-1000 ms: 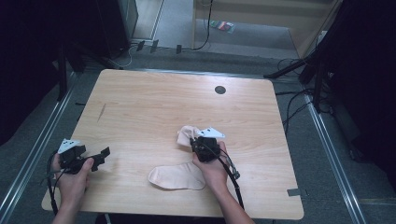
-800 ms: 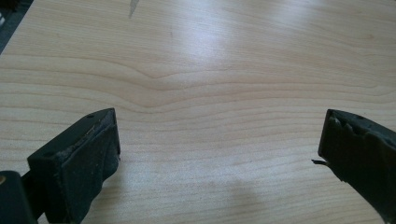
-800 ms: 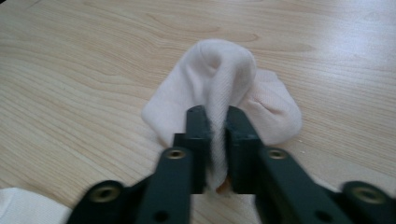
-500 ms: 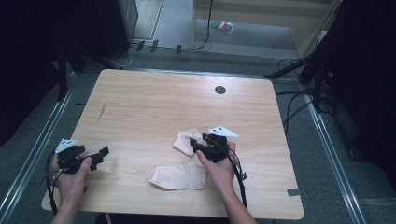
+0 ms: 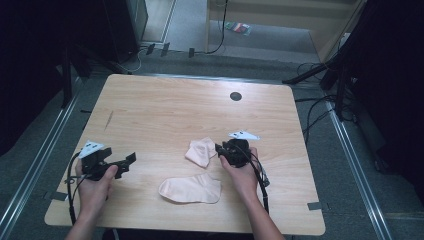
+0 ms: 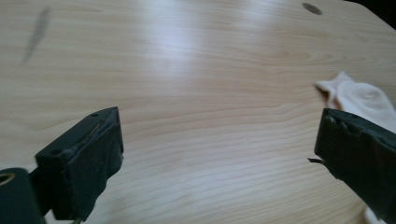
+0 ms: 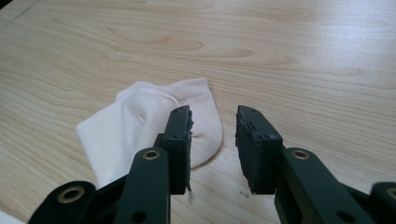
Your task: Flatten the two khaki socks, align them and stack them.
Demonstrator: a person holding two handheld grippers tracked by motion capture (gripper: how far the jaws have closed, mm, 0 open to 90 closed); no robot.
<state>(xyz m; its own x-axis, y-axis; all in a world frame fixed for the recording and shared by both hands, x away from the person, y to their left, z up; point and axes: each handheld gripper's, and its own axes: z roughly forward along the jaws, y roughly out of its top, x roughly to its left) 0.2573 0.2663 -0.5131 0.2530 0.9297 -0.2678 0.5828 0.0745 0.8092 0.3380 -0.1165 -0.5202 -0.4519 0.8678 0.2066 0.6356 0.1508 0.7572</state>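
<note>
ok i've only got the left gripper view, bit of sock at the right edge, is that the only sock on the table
observer: no, two. a folded sock beside the right gripper, and a flat sock nearer the person, between the hands
operator: right gripper holding the folded one
observer: no, its jaws have just been closing but stand apart, nothing between them
operator: and where's mine
observer: left gripper is by the table's left edge, apart from both socks

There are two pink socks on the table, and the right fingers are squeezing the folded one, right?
Not quite. The right gripper is not squeezing the folded sock: in the right gripper view its fingers stand apart with nothing between them. Both socks are on the table.
</note>
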